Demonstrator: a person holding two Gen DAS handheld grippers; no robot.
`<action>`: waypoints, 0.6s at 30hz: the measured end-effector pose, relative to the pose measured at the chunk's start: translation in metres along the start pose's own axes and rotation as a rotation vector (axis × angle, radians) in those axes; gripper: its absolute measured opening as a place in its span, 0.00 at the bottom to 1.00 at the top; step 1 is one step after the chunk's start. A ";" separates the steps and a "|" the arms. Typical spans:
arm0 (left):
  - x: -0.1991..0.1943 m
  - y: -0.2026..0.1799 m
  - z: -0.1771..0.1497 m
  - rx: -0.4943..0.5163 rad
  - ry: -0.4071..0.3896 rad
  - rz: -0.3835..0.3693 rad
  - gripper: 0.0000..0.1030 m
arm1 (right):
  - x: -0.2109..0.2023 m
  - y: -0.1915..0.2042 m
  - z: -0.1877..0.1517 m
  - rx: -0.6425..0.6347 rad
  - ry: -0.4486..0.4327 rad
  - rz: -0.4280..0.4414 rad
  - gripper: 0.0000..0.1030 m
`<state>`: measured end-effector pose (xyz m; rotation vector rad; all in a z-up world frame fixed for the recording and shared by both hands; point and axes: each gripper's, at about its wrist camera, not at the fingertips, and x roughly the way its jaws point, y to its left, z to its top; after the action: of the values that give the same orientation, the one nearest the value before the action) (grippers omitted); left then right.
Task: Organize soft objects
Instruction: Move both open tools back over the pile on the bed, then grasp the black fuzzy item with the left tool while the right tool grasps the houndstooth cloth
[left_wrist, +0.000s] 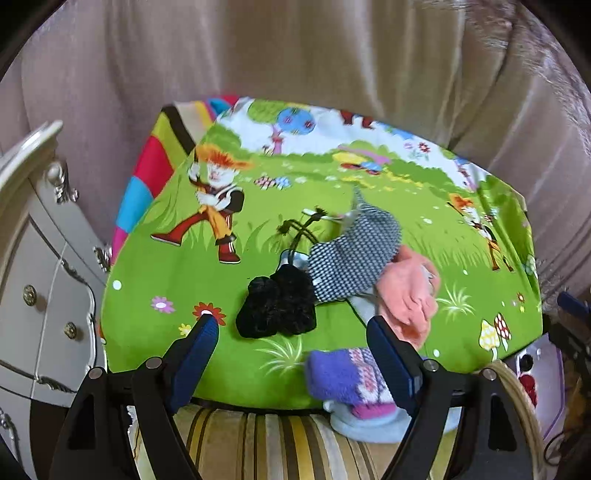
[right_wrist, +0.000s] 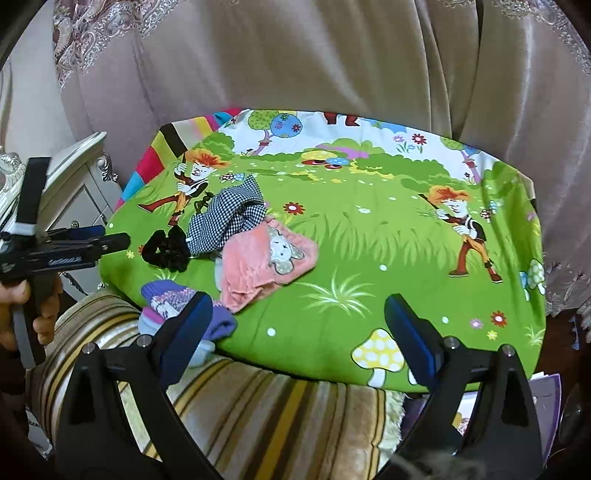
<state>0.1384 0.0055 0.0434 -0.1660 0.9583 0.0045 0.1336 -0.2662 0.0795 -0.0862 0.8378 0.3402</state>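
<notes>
A small heap of soft things lies on the green cartoon cloth (right_wrist: 369, 229): a black fluffy piece (left_wrist: 277, 310), a black-and-white checked garment (left_wrist: 354, 254), a pink garment (right_wrist: 266, 262) with a grey animal patch, and a purple patterned sock (left_wrist: 343, 376) at the near edge over a light blue sock (left_wrist: 365, 421). My left gripper (left_wrist: 291, 328) hovers open just before the black fluffy piece, with nothing held. It also shows from the side, as the left gripper (right_wrist: 118, 236), at the heap's left. My right gripper (right_wrist: 299, 306) is open over bare cloth, its left finger (right_wrist: 192, 325) over the purple sock (right_wrist: 173, 295).
A white dresser (left_wrist: 40, 266) with metal knobs stands left of the table. Beige curtains (right_wrist: 295, 55) hang behind it. A striped cushion (right_wrist: 258, 413) lies below the near edge. A hand (right_wrist: 44, 310) grips the left tool's handle. Books or papers (right_wrist: 546, 391) sit low right.
</notes>
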 end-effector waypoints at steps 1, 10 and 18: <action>0.005 0.002 0.004 -0.013 0.013 -0.003 0.81 | 0.003 0.000 0.002 0.002 0.004 0.001 0.93; 0.061 0.013 0.018 -0.066 0.116 0.058 0.79 | 0.035 -0.001 0.012 0.033 0.058 0.054 0.93; 0.100 0.018 0.012 -0.062 0.175 0.072 0.76 | 0.072 0.008 0.020 -0.007 0.117 0.066 0.93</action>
<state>0.2044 0.0184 -0.0332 -0.1912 1.1392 0.0873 0.1897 -0.2358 0.0400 -0.0853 0.9566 0.4034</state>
